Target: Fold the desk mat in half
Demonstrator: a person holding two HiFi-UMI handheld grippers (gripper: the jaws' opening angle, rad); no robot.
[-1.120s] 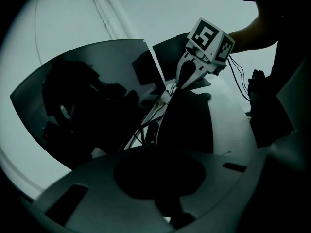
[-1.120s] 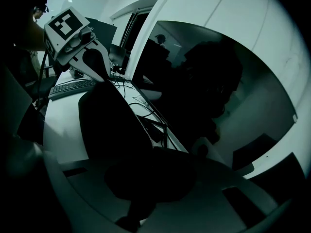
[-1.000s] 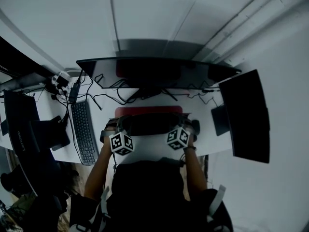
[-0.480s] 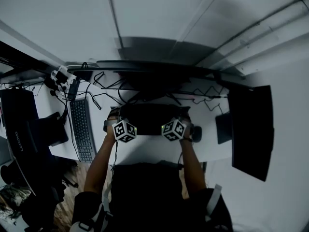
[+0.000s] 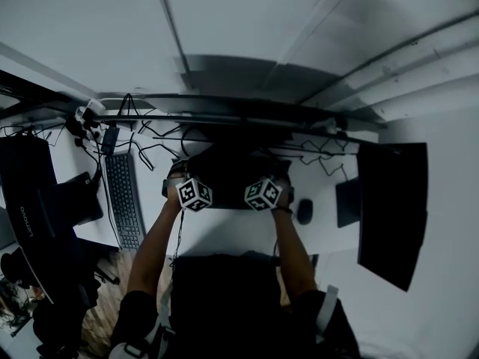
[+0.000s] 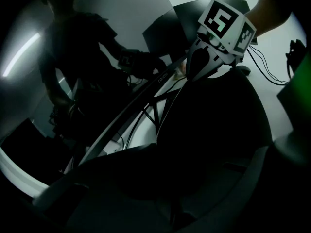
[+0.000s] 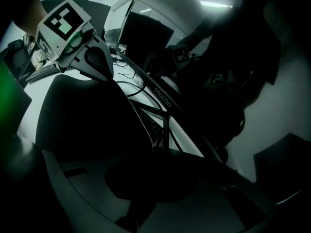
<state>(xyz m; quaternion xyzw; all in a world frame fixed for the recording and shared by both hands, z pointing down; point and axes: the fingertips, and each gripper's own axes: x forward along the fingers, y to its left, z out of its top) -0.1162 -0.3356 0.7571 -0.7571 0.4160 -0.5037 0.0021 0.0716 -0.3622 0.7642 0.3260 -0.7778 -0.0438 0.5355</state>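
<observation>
The desk mat (image 5: 228,176) is a dark sheet on the white desk (image 5: 224,234), just in front of the wide monitor. Both grippers hold its raised edge side by side. In the head view my left gripper (image 5: 187,183) sits under its marker cube, and my right gripper (image 5: 269,183) under the other. In the left gripper view the black mat (image 6: 214,125) spreads from my left gripper (image 6: 172,210) across to the right gripper (image 6: 209,57). In the right gripper view the mat (image 7: 92,120) runs from my right gripper (image 7: 132,221) to the left gripper (image 7: 95,57). Each is shut on the mat's edge.
A wide curved monitor (image 5: 239,111) stands right behind the mat, with cables (image 5: 150,146) under it. A keyboard (image 5: 123,200) lies to the left, a mouse (image 5: 304,211) and a small dark pad (image 5: 348,200) to the right. A second screen (image 5: 391,208) stands at the right end of the desk.
Both grippers have carried the mat's edge away from the person toward the monitor and lower. The red strip of mat seen a second ago is now covered by black.
</observation>
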